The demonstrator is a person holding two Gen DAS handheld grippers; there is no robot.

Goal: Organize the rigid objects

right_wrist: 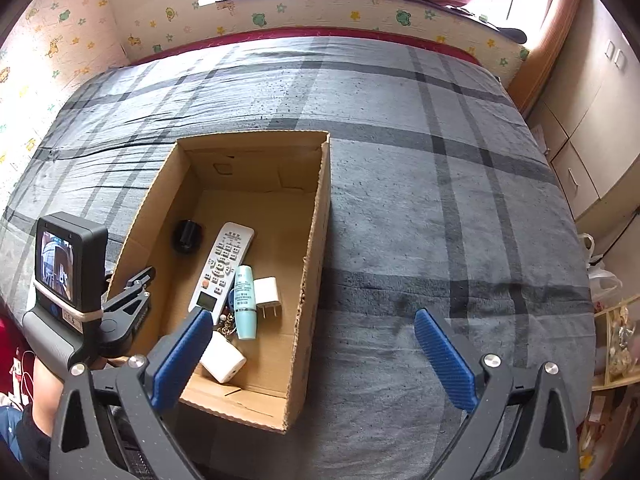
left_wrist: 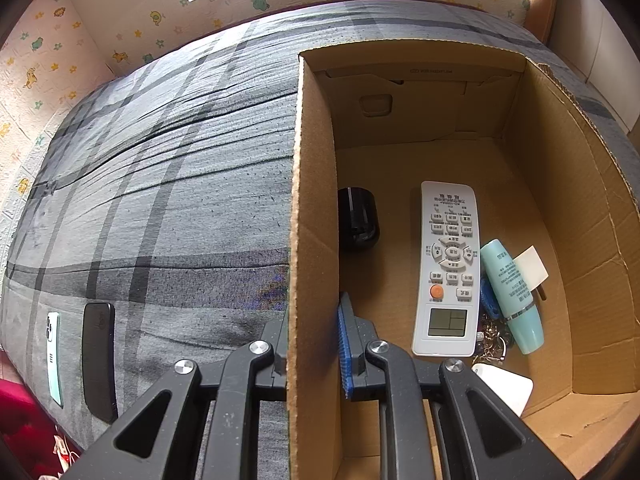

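Clamping the cardboard box (left_wrist: pixel 308 200) wall, the left hand-held gripper (left_wrist: pixel 314 354) held firm while the right hand-held gripper (right_wrist: pixel 316 356) gaped wide, empty, above the bed (right_wrist: pixel 420 200).

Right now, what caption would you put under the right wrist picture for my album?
Open right gripper above a cardboard box holding a remote, a teal tube and chargers.

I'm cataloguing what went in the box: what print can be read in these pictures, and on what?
None can be read for certain.
Remote: header lines and button labels, too small.
Teal tube: print, blurred.
Cardboard box, far wall: small printed line, illegible.
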